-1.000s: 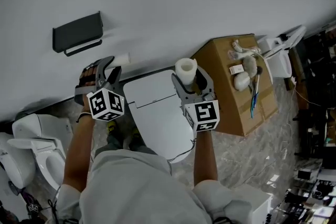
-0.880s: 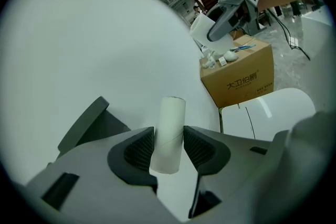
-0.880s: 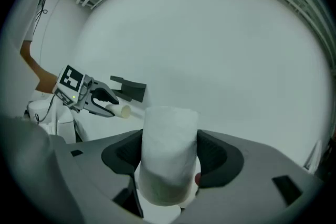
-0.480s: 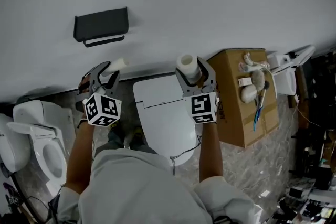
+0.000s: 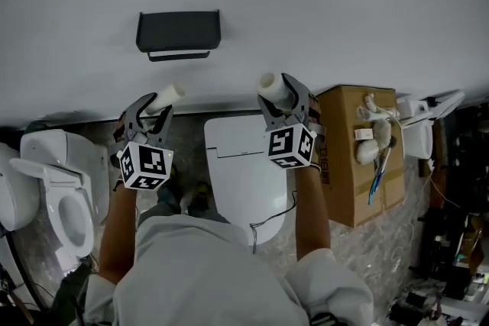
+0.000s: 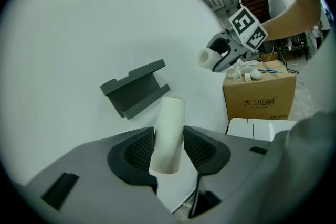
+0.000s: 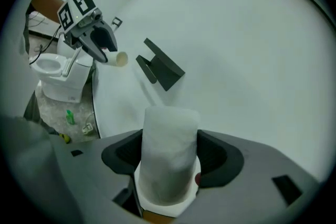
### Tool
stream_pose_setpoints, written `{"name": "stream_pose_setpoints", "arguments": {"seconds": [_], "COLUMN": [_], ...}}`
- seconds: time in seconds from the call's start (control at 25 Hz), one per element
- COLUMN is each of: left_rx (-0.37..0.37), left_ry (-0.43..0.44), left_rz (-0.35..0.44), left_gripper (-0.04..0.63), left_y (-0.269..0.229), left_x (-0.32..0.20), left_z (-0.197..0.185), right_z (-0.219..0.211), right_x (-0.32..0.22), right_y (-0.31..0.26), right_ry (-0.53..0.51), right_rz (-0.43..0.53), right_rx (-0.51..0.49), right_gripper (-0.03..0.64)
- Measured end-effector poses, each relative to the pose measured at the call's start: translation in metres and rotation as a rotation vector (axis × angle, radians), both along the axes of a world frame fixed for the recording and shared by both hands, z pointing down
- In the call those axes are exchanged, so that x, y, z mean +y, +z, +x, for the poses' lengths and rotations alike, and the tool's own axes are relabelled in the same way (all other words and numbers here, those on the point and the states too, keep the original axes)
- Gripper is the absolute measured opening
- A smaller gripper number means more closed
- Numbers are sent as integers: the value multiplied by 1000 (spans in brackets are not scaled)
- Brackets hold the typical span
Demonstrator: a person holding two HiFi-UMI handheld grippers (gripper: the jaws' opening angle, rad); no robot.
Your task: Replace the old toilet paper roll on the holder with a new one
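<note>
A dark grey holder (image 5: 178, 33) hangs on the white wall, and I see no roll on it. My left gripper (image 5: 153, 108) is shut on a thin bare cardboard tube (image 5: 167, 96), below and left of the holder. In the left gripper view the tube (image 6: 169, 132) stands between the pads, with the holder (image 6: 137, 87) beyond. My right gripper (image 5: 287, 94) is shut on a full white toilet paper roll (image 5: 273, 85), below and right of the holder. The roll (image 7: 169, 157) fills the jaws in the right gripper view, and the holder (image 7: 160, 68) lies ahead.
A white toilet (image 5: 243, 179) with its lid closed stands below, between my arms. Another toilet (image 5: 53, 195) with an open seat is at the left. A cardboard box (image 5: 359, 156) with small items on top stands at the right, next to the wall.
Both grippers have shifted left along the wall and rolled, each keeping what it holds. The roll in my right gripper is now nearer the holder. The head view has swung, so the holder sits further right.
</note>
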State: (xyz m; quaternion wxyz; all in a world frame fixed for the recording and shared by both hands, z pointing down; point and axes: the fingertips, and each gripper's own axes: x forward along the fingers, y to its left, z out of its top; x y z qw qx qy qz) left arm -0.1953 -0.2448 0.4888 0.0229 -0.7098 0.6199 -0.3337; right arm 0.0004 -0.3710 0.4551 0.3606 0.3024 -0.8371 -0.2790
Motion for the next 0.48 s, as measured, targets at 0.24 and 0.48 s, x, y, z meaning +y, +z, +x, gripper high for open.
{"name": "stream_pose_setpoints", "arguments": {"seconds": [0.24,0.48], "left_rx": [48,59], "left_ry": [-65,-115], "left_rz": [14,16], "left_gripper": [196,196], "left_y": [-3,-2], "left_x": [19,35], "left_z": [-26,-52], "right_z": [-39,-74], "right_x": [-6,-8], "right_y": [5,16], "right_ry": [-62,-121], "right_rz": [70,138], "right_rx": [107,214], "right_gripper": [305,305]}}
